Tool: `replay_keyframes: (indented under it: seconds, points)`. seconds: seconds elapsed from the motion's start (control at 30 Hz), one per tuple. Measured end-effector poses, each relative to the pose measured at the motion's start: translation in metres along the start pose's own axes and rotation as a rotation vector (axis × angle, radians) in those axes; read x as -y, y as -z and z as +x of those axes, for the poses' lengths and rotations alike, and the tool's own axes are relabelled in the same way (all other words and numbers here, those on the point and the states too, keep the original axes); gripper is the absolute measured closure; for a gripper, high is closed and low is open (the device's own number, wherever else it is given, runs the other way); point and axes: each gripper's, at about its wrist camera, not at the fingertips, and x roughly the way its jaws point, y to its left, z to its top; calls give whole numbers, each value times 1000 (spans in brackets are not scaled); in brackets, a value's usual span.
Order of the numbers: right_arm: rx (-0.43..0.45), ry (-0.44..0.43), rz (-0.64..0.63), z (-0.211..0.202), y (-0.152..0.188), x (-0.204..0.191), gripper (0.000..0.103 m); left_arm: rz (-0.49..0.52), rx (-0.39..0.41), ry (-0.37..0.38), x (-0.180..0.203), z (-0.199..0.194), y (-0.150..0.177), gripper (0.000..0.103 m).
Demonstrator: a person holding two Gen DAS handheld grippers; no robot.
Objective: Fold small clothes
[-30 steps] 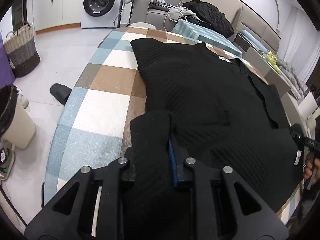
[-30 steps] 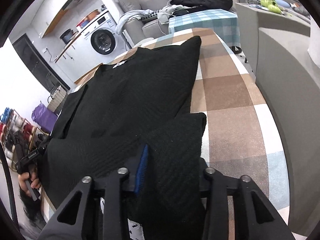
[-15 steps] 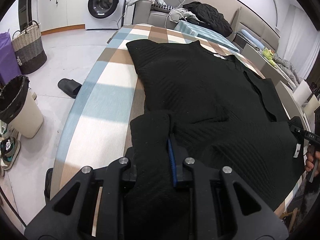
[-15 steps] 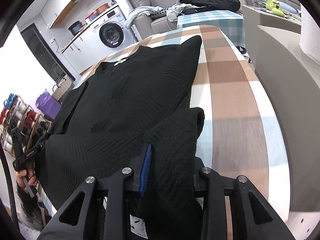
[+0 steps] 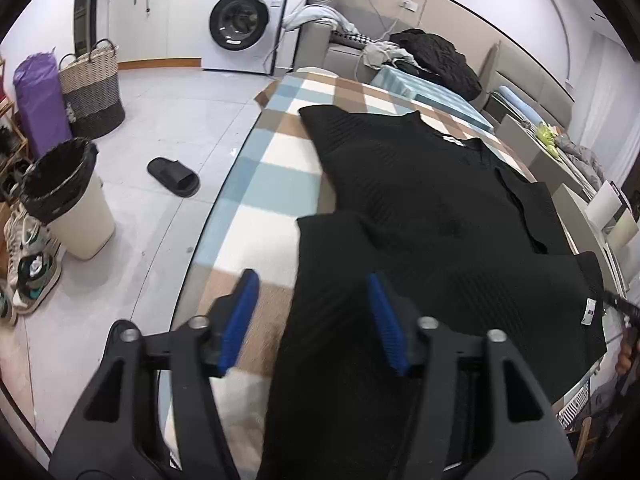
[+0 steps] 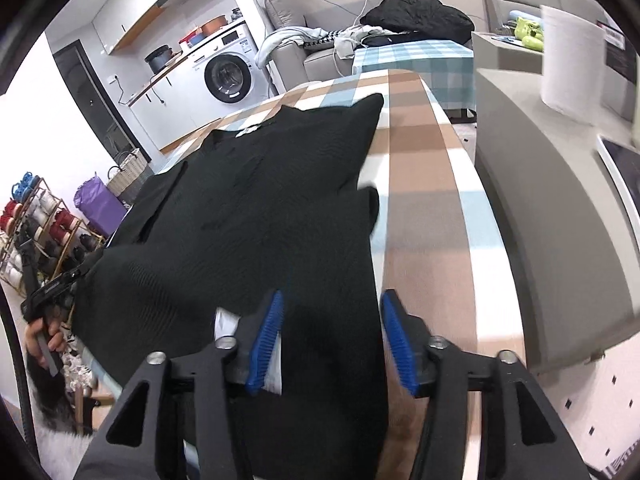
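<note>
A black knitted sweater (image 5: 420, 200) lies spread on the checked tablecloth (image 5: 272, 148), its white neck label at the far side. My left gripper (image 5: 312, 314) hangs over the sweater's near left corner. Its jaws are opening, a strip of black cloth runs between them, and the left pad (image 5: 240, 312) is off the cloth. In the right wrist view the sweater (image 6: 260, 200) fills the table's left half. My right gripper (image 6: 332, 340) is also opening, with loose cloth lying between its blue pads. The left gripper (image 6: 52, 288) shows there at the left edge, held by a hand.
A grey cabinet (image 6: 540, 200) with a paper roll (image 6: 572, 68) stands close on the table's right. On the floor to the left are a lined bin (image 5: 68, 200), a black slipper (image 5: 174, 176), a woven basket (image 5: 92, 88) and shoes. Behind stand a washing machine (image 5: 240, 28) and a sofa with clothes.
Both grippers were shut on folds of the black cloth. Their jaws have now spread and released it. Both have drawn back toward the table's near edge.
</note>
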Motion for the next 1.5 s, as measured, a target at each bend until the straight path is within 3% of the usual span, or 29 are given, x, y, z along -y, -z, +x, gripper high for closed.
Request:
replay_keyframes:
  seconds: [0.17, 0.3, 0.5, 0.63, 0.8, 1.03, 1.13, 1.23, 1.27, 1.4, 1.43, 1.5]
  points:
    - [-23, 8, -31, -3, 19, -8, 48, -25, -24, 20, -9, -10, 17, 47]
    - [-11, -50, -79, -14, 25, -20, 48, -3, -22, 44, -3, -21, 18, 47]
    - [29, -148, -135, -26, 31, -34, 48, 72, 3, 205, 21, -48, 17, 47]
    - [16, -138, -113, -19, 33, -29, 47, 123, -29, 111, 29, -45, 20, 47]
    - [4, -128, -64, -12, 35, -18, 47, 104, -100, -2, 15, -30, 25, 47]
    - [26, -155, -56, -12, 35, -18, 47, 34, -75, 65, 4, -22, 24, 47]
    - [46, -187, -40, -12, 32, -18, 47, 46, -40, 100, 11, -27, 21, 60]
    - [67, -169, -13, -8, 28, -14, 48, 64, -18, 81, 17, -28, 18, 86]
    - [71, -154, 3, -6, 26, -11, 50, 56, -15, 80, 16, -27, 17, 92]
    - [63, -54, 15, 4, 21, -6, 92, 14, 14, 72, 10, -29, 15, 101]
    - [73, -39, 20, 2, 20, -4, 97, 5, 27, 75, 8, -32, 14, 101]
    - [119, -52, 24, -7, 18, -3, 98, 2, 52, 81, 9, -37, 11, 102]
